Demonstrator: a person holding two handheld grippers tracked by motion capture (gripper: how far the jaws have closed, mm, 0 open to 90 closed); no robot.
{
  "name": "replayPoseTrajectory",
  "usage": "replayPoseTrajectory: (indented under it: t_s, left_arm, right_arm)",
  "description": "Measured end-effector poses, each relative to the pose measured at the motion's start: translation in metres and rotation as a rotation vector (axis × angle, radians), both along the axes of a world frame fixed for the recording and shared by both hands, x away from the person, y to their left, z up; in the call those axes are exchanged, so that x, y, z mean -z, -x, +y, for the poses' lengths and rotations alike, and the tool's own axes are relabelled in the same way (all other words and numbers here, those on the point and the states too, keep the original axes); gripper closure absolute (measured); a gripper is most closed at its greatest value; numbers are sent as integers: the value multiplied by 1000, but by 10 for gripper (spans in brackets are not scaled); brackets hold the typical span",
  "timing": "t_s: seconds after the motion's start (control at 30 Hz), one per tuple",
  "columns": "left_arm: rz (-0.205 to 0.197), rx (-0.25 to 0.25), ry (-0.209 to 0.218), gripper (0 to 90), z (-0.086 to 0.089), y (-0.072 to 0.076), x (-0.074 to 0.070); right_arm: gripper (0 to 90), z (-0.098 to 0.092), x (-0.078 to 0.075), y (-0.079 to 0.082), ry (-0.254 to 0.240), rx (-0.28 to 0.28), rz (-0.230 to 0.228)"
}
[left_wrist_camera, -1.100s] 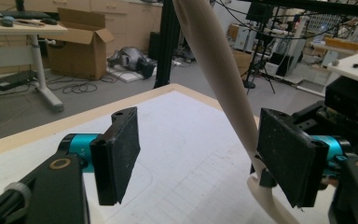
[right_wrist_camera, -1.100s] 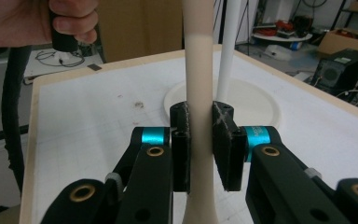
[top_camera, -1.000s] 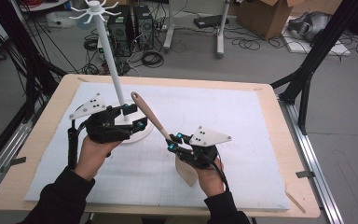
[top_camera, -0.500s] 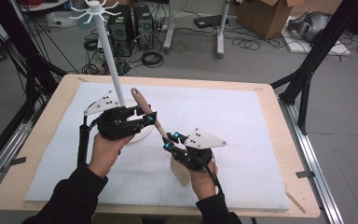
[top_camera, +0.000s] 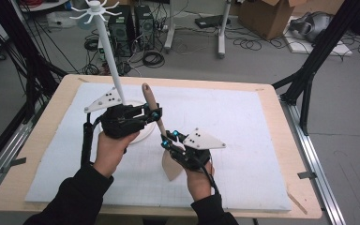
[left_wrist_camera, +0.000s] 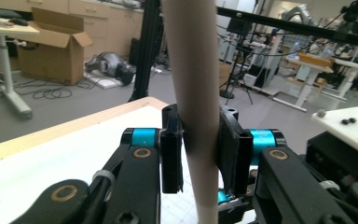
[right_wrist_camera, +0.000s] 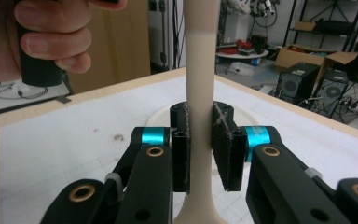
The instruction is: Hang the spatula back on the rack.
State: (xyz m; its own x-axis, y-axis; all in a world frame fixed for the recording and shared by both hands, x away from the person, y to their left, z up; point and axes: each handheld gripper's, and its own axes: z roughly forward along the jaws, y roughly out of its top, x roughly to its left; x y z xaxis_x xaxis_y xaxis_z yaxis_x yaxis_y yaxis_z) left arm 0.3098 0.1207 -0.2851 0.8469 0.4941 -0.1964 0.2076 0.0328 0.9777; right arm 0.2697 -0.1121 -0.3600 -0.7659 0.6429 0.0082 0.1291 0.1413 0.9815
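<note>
Spatula (top_camera: 155,119) blade half-hidden behind right gripper (top_camera: 167,142); both grippers clamp handle.

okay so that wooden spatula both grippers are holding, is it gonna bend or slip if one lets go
The wooden spatula looks rigid: its handle runs straight between the left gripper and right gripper. The handle is smooth and round, so it may swivel in one grip. The broad blade hanging low would probably pull it downward.
</note>
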Motion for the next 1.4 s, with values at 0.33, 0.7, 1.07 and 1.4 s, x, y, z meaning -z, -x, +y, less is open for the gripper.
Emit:
replayPoseTrajectory:
  t_s: [0.33, 0.7, 1.07, 1.4]
  left_arm:
    - [-97, 50, -34, 748, 1, 6, -19]
    - [-130, 106, -80, 748, 32, -5, -27]
    - [-145, 111, -114, 747, 68, -26, -49]
    - [-138, 74, -129, 747, 79, -52, -76]
  right_arm:
    - [590, -9, -7, 0, -72, -28, -22]
    - [203, -56, -3, 0, -71, 65, 10]
    - [154, -105, 5, 4, 50, 145, 32]
    - [152, -122, 3, 4, 76, 191, 23]
